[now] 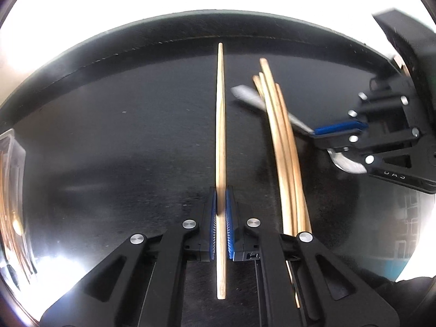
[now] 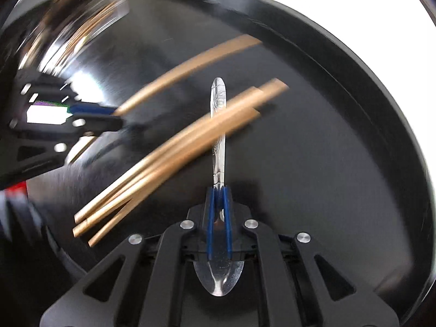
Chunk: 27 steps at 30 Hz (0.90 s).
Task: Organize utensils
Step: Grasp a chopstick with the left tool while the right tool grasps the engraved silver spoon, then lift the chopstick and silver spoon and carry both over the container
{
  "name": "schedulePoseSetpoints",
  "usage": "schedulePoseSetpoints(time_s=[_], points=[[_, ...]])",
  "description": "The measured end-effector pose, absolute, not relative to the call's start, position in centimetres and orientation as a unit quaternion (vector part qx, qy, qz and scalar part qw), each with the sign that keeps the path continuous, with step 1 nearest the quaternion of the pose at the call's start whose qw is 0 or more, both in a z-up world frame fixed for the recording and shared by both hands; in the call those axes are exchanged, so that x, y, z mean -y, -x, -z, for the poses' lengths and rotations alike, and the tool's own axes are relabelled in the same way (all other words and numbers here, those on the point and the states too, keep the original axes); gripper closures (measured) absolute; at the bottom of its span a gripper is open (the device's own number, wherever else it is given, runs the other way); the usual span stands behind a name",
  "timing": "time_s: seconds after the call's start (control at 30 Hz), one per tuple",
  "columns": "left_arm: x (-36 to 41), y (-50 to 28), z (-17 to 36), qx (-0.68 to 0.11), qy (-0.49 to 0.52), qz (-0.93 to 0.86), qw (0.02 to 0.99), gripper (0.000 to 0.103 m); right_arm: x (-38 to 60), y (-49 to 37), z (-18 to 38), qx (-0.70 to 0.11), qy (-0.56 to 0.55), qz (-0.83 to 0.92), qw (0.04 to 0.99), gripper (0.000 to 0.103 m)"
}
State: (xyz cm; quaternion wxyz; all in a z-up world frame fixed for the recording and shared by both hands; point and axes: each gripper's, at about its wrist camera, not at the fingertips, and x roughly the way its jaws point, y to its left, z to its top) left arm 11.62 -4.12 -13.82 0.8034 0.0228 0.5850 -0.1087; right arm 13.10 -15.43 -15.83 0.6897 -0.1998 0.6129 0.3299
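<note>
Left gripper (image 1: 221, 190): I have it closed on a single wooden chopstick (image 1: 220, 141), pinched between the blue pads (image 1: 231, 226); the stick points straight ahead and its butt end passes back beyond the pads toward the camera.

Right gripper (image 2: 218, 190): I have it clamped on a metal spoon (image 2: 219, 280) at the neck, bowl toward the camera, handle pointing forward over the table.

Loose chopsticks (image 1: 283, 147): a small bundle, about four as far as I can count, lies on the black table (image 1: 122, 125) just to the right of my left gripper. In the right wrist view they are smeared by blur, and the spoon handle crosses them; I cannot tell whether it touches them.

Far left: a clear container (image 1: 12, 190) at the edge of the left view shows wood-coloured sticks inside. Blur keeps me from saying more about it.

Progress: I judge the sorting is midway. One chopstick and the spoon are in hand and not yet put away, the bundle remains on the table, and some sticks seem already stored.

Writing: pale letters on the right gripper's body, seen from the left wrist, look like "DAS", but part is cut off. The spoon handle has an embossed pattern, not legible text.
</note>
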Motion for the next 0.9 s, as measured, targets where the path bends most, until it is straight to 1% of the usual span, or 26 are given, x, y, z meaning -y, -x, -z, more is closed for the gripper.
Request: schedulePoseSetpoints(time_s=[0.13, 0.27, 0.6, 0.7, 0.9], points=[[2.6, -10.9, 13.0, -0.58, -0.01, 0.096, 0.809, 0.097, 19.8, -13.3, 15.9, -0.644, 0.098, -0.221, 0.726, 0.096], [1.8, -10.1, 11.7, -0.577, 0.001, 0.091, 0.812, 0.097, 22.6, -12.4, 15.5, -0.655, 0.037, -0.159, 0.738, 0.096], [-1.2, -8.0, 9.3, -0.577, 0.018, 0.069, 0.814, 0.097, 22.0, -9.7, 11.6, -0.636, 0.025, -0.142, 0.758, 0.096], [-1.9, -7.4, 8.6, -0.576, 0.025, 0.063, 0.814, 0.097, 20.5, -9.0, 10.5, -0.634, 0.028, -0.151, 0.758, 0.096], [-5.7, -5.2, 6.4, -0.57, 0.027, 0.054, 0.819, 0.097, 13.3, -7.3, 8.9, -0.631, 0.031, -0.188, 0.752, 0.096]])
